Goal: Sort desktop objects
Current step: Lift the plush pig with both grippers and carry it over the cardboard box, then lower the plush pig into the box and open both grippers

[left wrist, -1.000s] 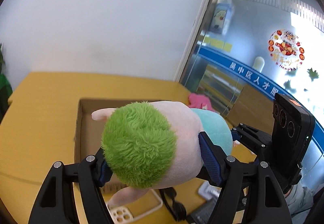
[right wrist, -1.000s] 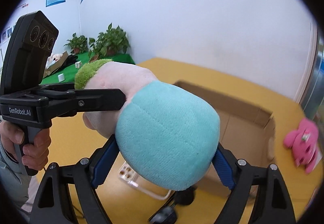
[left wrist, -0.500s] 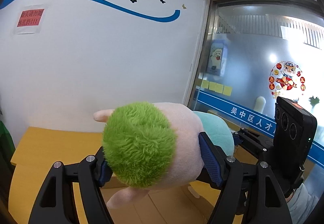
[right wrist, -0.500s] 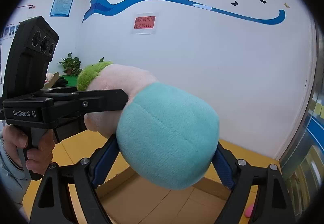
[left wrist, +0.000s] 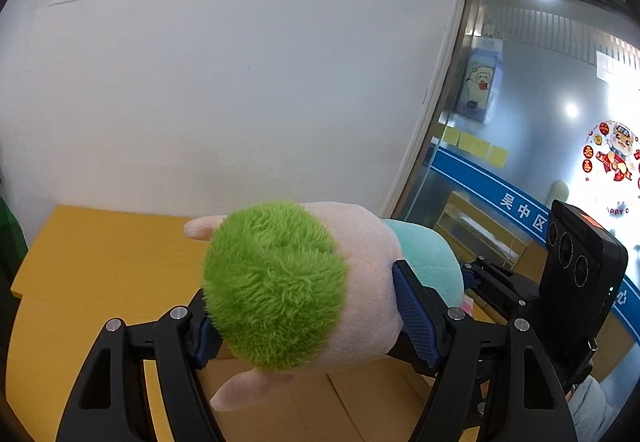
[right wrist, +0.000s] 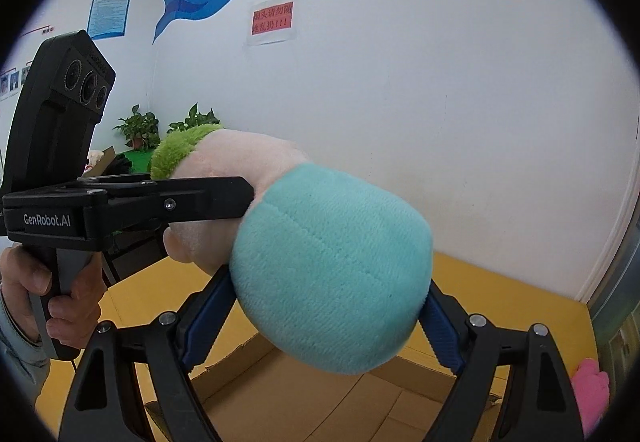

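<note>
The soft plush doll, with its fuzzy green head, pale pink body and teal lower half, hangs between both our tools, clear of the yellow tabletop. Our left gripper has its blue-padded jaws clenched on the pink middle just behind the green tuft; our right gripper has its jaws clenched on the rounded teal end, which bulges forward past the pads.

Below and just ahead of both sets of jaws lies the open brown cardboard box; its floor and flaps show under the doll, so we judge the toy to be held above the box opening, though the fisheye makes it hard to say how squarely it is centred.

As for progress, we judge this doll to be lifted and carried but not yet placed: lowering it and opening both jaws are left. A small pink plush toy lies on the table far to the right of the right jaws, outside the box, and looks to be unsorted.
</note>
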Demonstrator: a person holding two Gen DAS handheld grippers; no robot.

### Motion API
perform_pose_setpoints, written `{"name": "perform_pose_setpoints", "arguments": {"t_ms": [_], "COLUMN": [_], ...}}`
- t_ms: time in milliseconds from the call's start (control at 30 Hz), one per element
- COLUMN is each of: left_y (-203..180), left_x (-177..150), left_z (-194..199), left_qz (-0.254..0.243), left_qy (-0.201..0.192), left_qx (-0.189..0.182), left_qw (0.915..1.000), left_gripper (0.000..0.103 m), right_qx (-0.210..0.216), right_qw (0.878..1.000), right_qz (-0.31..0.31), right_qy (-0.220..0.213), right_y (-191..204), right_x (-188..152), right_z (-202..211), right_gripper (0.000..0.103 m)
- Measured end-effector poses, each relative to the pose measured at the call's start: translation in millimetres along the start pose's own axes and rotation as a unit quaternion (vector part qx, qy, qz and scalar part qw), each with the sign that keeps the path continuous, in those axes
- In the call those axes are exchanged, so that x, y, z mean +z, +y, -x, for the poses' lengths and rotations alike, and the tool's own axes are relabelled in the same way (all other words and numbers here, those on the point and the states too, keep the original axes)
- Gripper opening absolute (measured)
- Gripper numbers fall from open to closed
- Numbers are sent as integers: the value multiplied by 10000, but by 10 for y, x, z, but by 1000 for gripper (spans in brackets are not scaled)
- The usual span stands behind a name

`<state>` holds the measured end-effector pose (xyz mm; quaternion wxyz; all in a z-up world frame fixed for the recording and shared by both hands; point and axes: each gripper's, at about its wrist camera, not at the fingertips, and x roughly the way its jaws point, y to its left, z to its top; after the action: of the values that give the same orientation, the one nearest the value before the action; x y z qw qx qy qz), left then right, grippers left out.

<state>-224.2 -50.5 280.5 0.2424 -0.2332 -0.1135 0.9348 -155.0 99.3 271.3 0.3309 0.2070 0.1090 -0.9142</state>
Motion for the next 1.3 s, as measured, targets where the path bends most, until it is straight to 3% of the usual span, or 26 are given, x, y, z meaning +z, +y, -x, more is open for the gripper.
{"name": "perform_pose_setpoints", "arguments": {"t_ms": [333,533,667,767,867,1067,1300], "left_y": [685,1024,1122,1244,1294,1225,1139], "left_x": [-695,-1191,-1388,-1542,-1596,-1475,-1235], "left_z": [-1048,-1576,-1774,-1891,-1880,-1863,-1268], "left_qz": [608,1002,991,1150,1212,1447,958], "left_qy": [1015,1611,2008,2284,2199,2217,1678], "left_qx": [374,492,874,1150,1086,979,1066], "left_qw": [9923,9806,9707,9599,9619,9593,9753], "left_gripper": [78,78,78,78,81,85,84], "right_qx": [374,382,546,488,405,457,432], "right_qw": [9943,9872,9808,9786,9779,9716,9687], "right_qz": [-626,-967,-1247,-1072,-920,-1262,-1559], "right_qy": [773,1211,1394,1688,1831,1949,1882], "right_y": [-326,-442,-454,-332,-256,-333,-558], "right_x": [-765,-1291,-1583,-1707,-1743,-1674,-1598], "right_z": [-1249,-1863,-2149,-2365,-2440,-2323,-1913], "right_gripper": [87,87,87,87,87,90,91]}}
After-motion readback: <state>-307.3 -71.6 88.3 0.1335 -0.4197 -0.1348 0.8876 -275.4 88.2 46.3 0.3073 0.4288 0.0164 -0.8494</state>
